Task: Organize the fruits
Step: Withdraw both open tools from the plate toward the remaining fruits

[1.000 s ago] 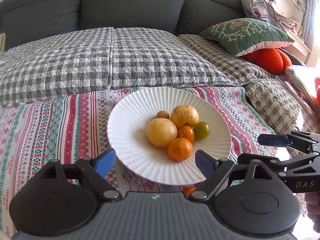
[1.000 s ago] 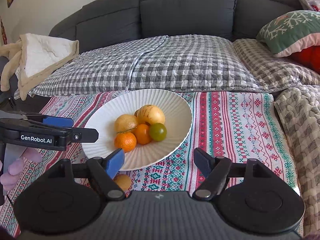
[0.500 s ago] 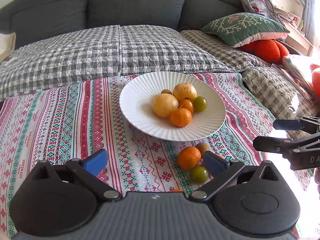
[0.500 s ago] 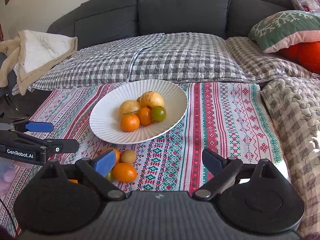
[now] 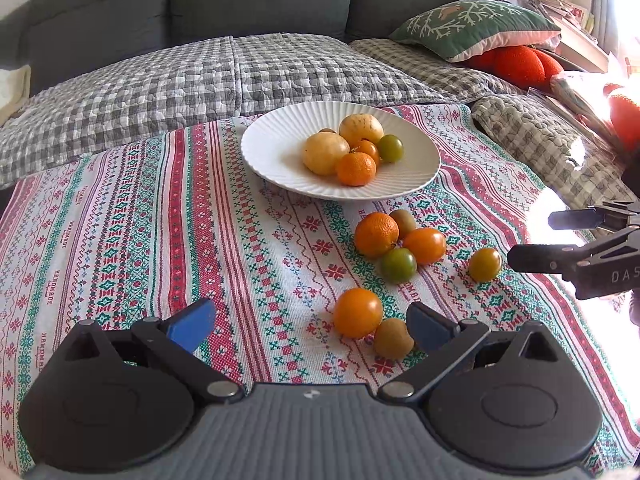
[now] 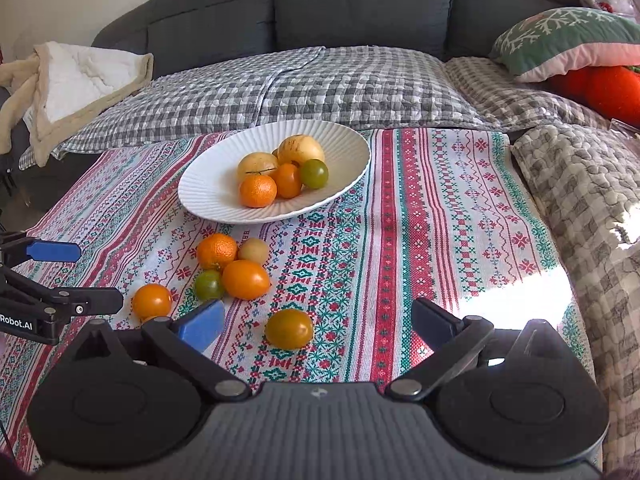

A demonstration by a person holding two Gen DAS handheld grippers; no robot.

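Loose yellow-orange tomato (image 6: 289, 328) on patterned cloth (image 6: 420, 240), just ahead between wide-spread, empty fingers of right gripper (image 6: 318, 322), nearer that hand than left gripper (image 5: 310, 326), likewise wide and empty; white plate (image 6: 208, 196) beyond, part-filled.

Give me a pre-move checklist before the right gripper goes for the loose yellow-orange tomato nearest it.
1. Right gripper open and empty: ok, jaws spread wide.
2. Yellow-orange tomato lined up between the fingers: ok, though it sits nearer the blue left pad.
3. Tomato clear of neighbours: ok, it lies apart from the loose cluster on the tablecloth.
4. Left gripper out of the way: ok, open and empty, over the orange fruit further left.
5. Room on the white plate for more: ok, its left part is bare.
6. Tomato firm enough to squeeze: cannot tell.
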